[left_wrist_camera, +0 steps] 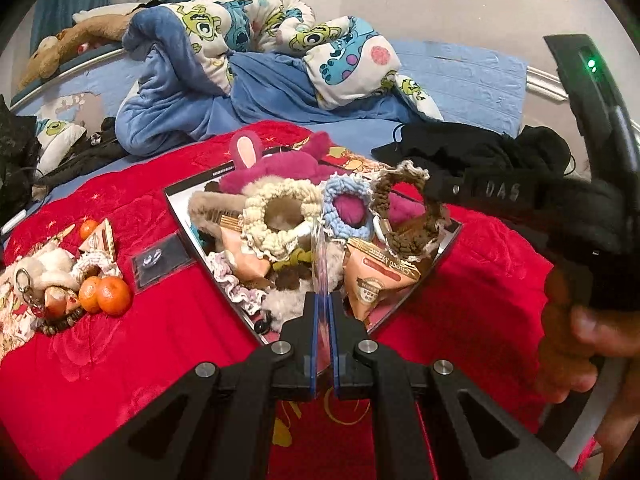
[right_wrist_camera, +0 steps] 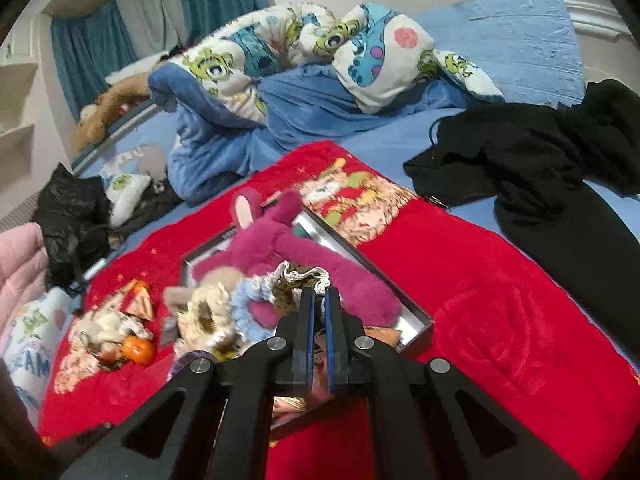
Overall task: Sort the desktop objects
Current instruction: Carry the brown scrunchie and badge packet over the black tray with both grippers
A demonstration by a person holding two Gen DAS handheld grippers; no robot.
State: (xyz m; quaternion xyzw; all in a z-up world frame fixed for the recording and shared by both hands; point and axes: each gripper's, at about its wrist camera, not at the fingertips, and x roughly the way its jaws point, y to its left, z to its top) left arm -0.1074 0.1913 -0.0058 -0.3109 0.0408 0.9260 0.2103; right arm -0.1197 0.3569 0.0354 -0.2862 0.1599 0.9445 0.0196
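Note:
A black-rimmed tray (left_wrist_camera: 448, 240) on a red blanket holds a magenta plush toy (left_wrist_camera: 276, 164), a cream scrunchie (left_wrist_camera: 280, 208), a light blue scrunchie (left_wrist_camera: 340, 204) and snack packets (left_wrist_camera: 380, 276). My left gripper (left_wrist_camera: 323, 300) is shut on a thin clear plastic piece (left_wrist_camera: 320, 256) held on edge over the tray's near side. My right gripper (right_wrist_camera: 319, 300) is shut on a brown and white crocheted scrunchie (right_wrist_camera: 304, 280) and holds it above the tray (right_wrist_camera: 416, 320). In the left wrist view the right gripper (left_wrist_camera: 432, 188) holds that scrunchie (left_wrist_camera: 412, 208) over the tray's right part.
Left of the tray lie oranges (left_wrist_camera: 106, 292), a plush keychain (left_wrist_camera: 44, 268), a triangular snack packet (left_wrist_camera: 102, 238) and a small black card (left_wrist_camera: 160, 260). Black clothes (right_wrist_camera: 540, 152) lie at the right. A blue cartoon quilt (right_wrist_camera: 300, 64) is heaped behind.

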